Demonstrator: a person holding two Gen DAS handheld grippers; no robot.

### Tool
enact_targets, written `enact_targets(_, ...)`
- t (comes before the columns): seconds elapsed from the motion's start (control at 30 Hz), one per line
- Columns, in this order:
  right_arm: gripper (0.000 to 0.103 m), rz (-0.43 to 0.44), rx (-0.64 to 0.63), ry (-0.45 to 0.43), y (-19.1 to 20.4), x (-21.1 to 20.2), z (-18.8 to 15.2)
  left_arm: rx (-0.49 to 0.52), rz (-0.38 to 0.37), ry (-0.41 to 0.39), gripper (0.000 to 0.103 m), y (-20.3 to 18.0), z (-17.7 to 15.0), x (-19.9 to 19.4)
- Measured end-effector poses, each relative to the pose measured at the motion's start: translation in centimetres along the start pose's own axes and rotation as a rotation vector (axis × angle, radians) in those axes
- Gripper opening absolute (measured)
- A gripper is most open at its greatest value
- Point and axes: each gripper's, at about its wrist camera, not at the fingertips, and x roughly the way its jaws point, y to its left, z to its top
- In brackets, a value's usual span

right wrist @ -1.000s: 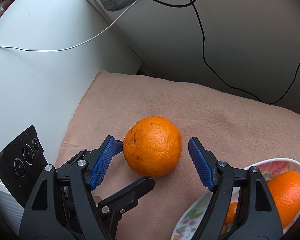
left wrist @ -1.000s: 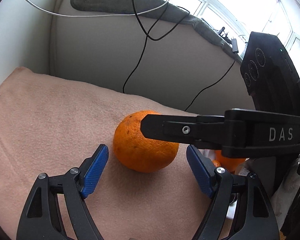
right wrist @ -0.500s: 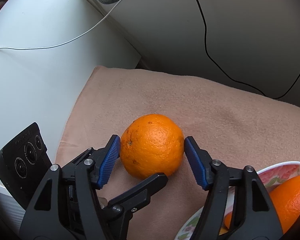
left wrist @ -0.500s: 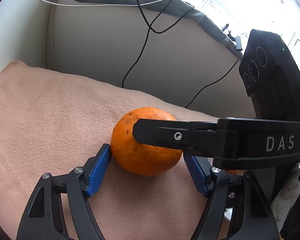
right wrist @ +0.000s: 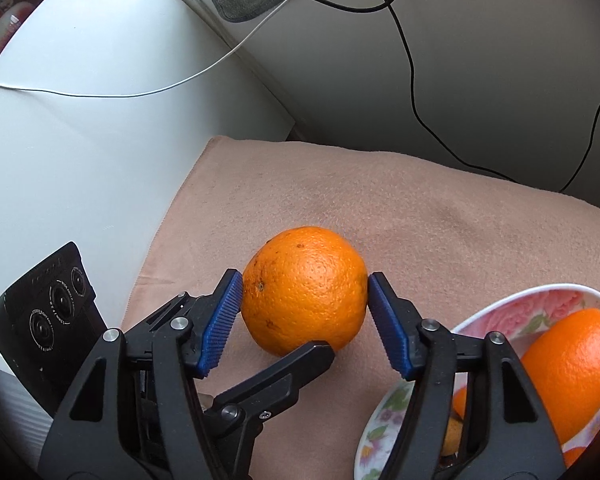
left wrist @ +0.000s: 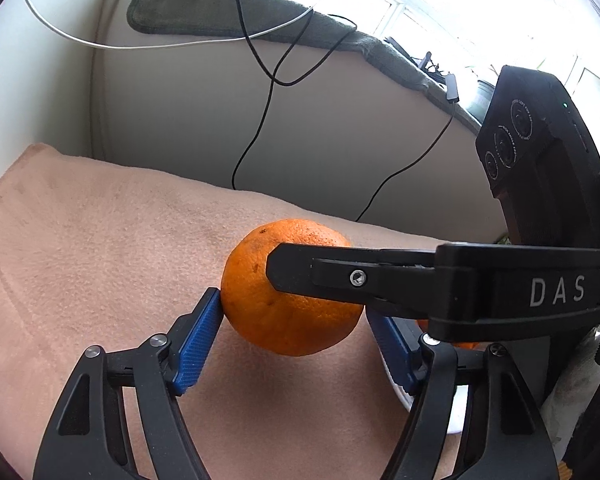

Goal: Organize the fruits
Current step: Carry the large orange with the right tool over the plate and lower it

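Both pairs of blue-padded fingers pinch the same orange (left wrist: pixel 292 312) (right wrist: pixel 305 291) at once: the left gripper (left wrist: pixel 296 340) presses its pads against the fruit's left and right flanks, and the right gripper (right wrist: pixel 305 320) clamps it from a crossing angle, one of its black fingers (left wrist: pixel 340 278) lying across the front of the orange in the left wrist view. From the right wrist view, a black finger (right wrist: pixel 296 364) of the left gripper reaches in under the fruit's near side.

Beneath it all spreads a peach-coloured blanket (left wrist: pixel 100 248) (right wrist: pixel 440 220), the widest thing in sight, with a grey padded backrest (left wrist: pixel 180 112) rising behind it. The held orange sits at or just above the blanket near its middle; whether it touches the fabric I cannot tell. A floral bowl (right wrist: pixel 380 420) lies just beside it to the right, holding another orange (right wrist: pixel 572 372). Thin black cables (left wrist: pixel 260 120) trail down the backrest.
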Motion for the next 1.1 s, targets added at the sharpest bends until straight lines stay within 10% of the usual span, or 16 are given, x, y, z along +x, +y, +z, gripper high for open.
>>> enact_targets(1.1,0.067,-0.047,0.111,-0.147,-5.7,-15.2,-11.5,0.197,-0.142,0.015,0.073,-15.1,-5.1,-1.8)
